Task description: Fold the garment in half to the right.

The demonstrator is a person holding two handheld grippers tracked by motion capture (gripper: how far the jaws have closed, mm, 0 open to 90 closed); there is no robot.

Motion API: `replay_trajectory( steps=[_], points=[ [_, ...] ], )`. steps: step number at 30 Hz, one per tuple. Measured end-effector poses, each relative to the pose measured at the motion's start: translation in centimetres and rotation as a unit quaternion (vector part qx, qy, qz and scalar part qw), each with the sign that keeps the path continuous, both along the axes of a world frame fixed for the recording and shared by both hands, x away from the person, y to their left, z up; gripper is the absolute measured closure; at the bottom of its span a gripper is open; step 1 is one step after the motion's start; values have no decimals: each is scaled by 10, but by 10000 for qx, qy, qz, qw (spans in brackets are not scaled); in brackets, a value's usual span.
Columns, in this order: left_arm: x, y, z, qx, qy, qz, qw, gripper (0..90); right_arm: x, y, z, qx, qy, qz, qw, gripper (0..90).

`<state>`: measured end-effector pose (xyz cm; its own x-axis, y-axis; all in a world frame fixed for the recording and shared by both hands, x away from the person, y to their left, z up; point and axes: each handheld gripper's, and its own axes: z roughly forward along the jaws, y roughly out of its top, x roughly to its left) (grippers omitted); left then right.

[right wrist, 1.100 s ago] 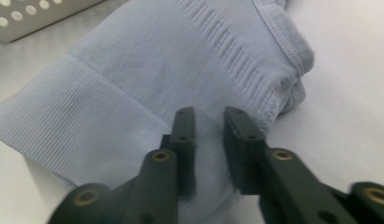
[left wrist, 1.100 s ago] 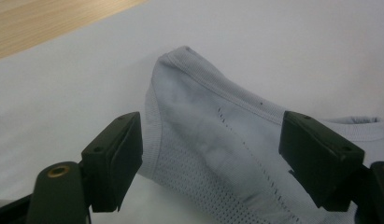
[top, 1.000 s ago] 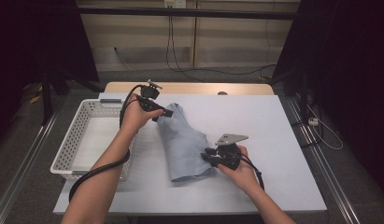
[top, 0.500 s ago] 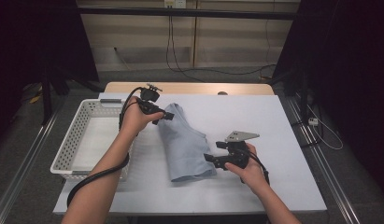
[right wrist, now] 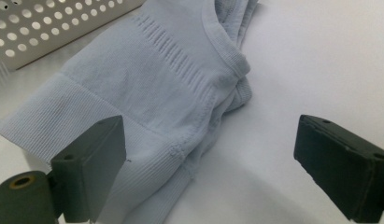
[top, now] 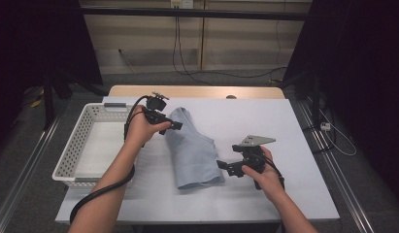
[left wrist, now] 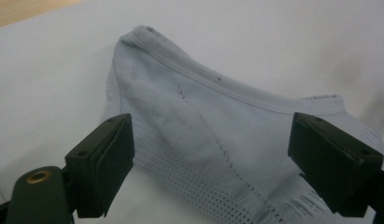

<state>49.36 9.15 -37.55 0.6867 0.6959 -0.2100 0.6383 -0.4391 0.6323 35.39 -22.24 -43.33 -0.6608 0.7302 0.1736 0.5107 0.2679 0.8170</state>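
Note:
A folded pale blue knit garment (top: 192, 148) lies flat in the middle of the white table. My left gripper (top: 176, 125) hovers open at its far left edge, and in the left gripper view the cloth (left wrist: 213, 140) spreads between the jaws without being pinched. My right gripper (top: 222, 167) is open just off the near right corner. Its own view has the ribbed hem (right wrist: 147, 107) under the left jaw and bare table under the right one.
A white perforated basket (top: 73, 150) stands at the table's left side, its wall (right wrist: 45, 28) visible behind the cloth. The white tabletop (top: 294, 131) lies bare to the right. Cables trail from both grippers over the near edge.
My right gripper has drawn back to the right, off the garment's near edge, and stands apart from it. The left gripper has hardly moved.

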Motion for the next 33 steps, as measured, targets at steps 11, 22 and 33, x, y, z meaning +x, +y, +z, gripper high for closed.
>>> replay_trajectory(
  steps=[11, 22, 33],
  points=[
    [-15, -8, -8, 0, 3, -107, 9999, 124, -1, -4, -1, 2, -11, 5, 10000, 53],
    [-28, -13, -20, -13, 0, -101, 9999, 90, -5, -8, -1, 9, -27, 0, 10000, 51],
    [-39, -14, -26, -105, 99, -9, 9999, 72, -6, -10, 0, 35, -66, -24, 10000, 50]
  ],
)
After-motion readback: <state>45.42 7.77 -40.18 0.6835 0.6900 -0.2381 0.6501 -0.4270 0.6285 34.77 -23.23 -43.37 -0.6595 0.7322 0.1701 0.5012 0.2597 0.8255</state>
